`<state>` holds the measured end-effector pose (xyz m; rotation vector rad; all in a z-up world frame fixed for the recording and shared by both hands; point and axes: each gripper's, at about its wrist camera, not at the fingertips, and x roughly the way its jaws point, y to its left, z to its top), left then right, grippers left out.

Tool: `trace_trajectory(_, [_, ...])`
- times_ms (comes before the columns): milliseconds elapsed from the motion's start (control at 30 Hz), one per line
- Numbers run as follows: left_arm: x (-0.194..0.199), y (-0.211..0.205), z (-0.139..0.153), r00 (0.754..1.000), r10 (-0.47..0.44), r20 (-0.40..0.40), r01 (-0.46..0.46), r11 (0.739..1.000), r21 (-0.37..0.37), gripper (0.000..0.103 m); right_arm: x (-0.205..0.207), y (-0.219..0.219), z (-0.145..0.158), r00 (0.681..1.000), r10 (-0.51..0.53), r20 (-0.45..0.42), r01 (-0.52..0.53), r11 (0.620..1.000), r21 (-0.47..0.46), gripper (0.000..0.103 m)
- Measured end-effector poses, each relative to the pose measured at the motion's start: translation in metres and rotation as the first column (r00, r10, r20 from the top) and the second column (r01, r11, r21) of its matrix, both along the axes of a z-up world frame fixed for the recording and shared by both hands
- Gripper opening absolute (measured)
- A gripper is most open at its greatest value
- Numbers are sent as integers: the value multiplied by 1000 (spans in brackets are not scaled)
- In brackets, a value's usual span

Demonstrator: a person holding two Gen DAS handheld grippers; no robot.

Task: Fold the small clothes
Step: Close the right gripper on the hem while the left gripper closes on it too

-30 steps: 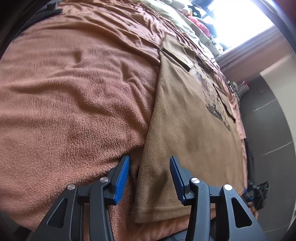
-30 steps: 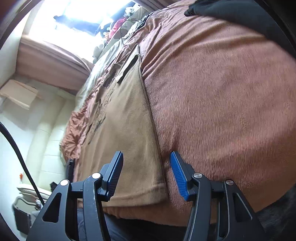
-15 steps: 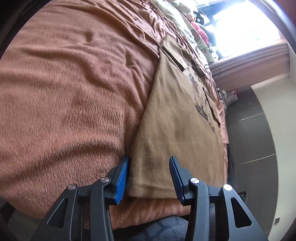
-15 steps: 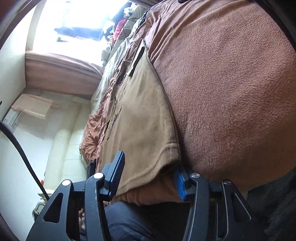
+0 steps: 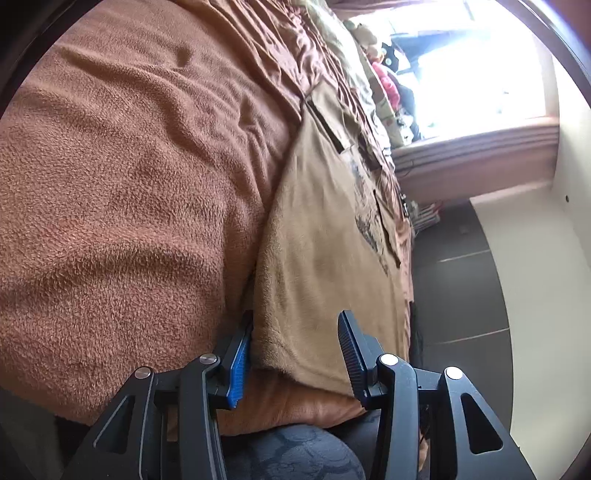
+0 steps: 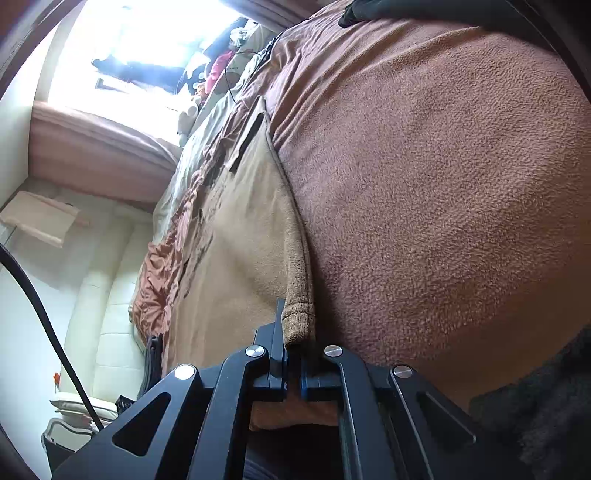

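Observation:
A tan fleece garment (image 5: 325,236) with a dark print lies flat on a brown fleece blanket (image 5: 122,192), its hem at the near bed edge. My left gripper (image 5: 295,350) is open, its blue pads either side of the garment's near left corner. In the right wrist view my right gripper (image 6: 293,354) is shut on the near right corner of the same tan garment (image 6: 240,236), which bunches up between the jaws. The brown blanket (image 6: 443,184) fills the right of that view.
Pillows and soft toys (image 5: 384,74) lie at the far end of the bed under a bright window. A dark floor (image 5: 454,295) shows beside the bed. A black cloth (image 6: 406,11) lies on the blanket's far side. A pale sofa (image 6: 99,302) stands beyond the bed.
My right gripper has closed on the garment's corner, which was between open jaws before. My left gripper has moved forward so the garment's other corner sits between its open pads.

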<state>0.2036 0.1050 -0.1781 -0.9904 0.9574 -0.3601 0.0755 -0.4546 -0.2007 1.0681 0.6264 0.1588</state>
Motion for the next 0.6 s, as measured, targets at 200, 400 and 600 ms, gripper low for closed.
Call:
trace_trajectory(200, [6,-12,1,999,9,-42,-3,989,145,32,10,15,16,1000,27,-8,-27,1000,14,2])
trace_trajectory(400, [14,-16,1,996,47,-69,-30,971,236,14,20,11,16,1000,3,-20,-3,1000,20,2])
trace_trajectory(600, [12,-11,8,995,87,-45,-71,958,276,4,8,15,41,999,-31,18,32,999,-38,0])
